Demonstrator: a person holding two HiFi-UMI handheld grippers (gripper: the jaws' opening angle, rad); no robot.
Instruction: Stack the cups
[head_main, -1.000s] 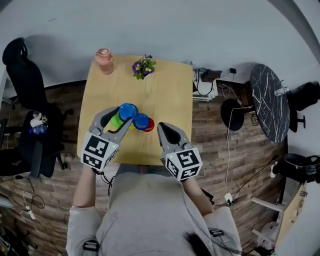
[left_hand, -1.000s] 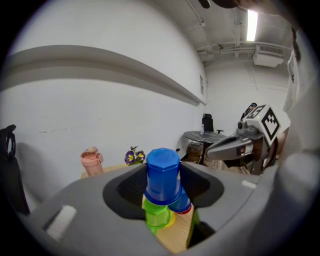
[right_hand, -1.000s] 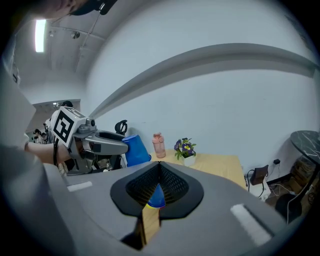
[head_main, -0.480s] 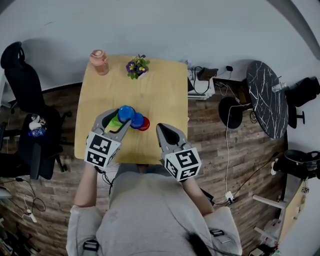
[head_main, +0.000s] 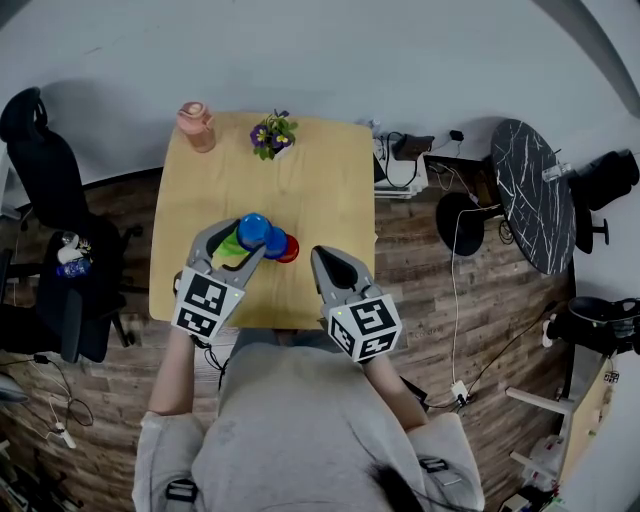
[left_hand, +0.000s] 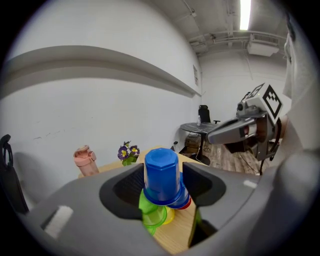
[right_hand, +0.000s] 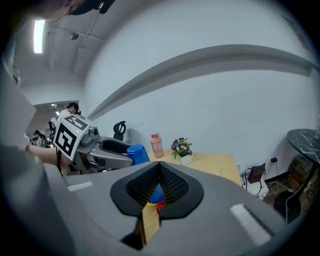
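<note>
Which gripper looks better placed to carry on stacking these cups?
The left gripper. Its fingers are opening with the upturned blue plastic cup between them, just above the other cups; the right gripper is shut, empty and off to the side.

no legible text, labels, or numbers

The left gripper (left_hand: 162, 186) was opening its fingers (left_hand: 122, 187) around an upturned blue cup (left_hand: 161, 172), which stood between them above a tilted green cup (left_hand: 153, 216) on the wooden bench (left_hand: 175, 235). A yellow cup (left_hand: 170, 215), a second blue cup (left_hand: 181, 196) and a red cup (left_hand: 187, 204) sat just behind. At the bench's far side stood a pink bottle (left_hand: 85, 160) and a pot of purple flowers (left_hand: 127, 151) (both before the white wall (left_hand: 100, 110)). The right gripper (left_hand: 212, 137) hung at the right, fingers together.
</note>
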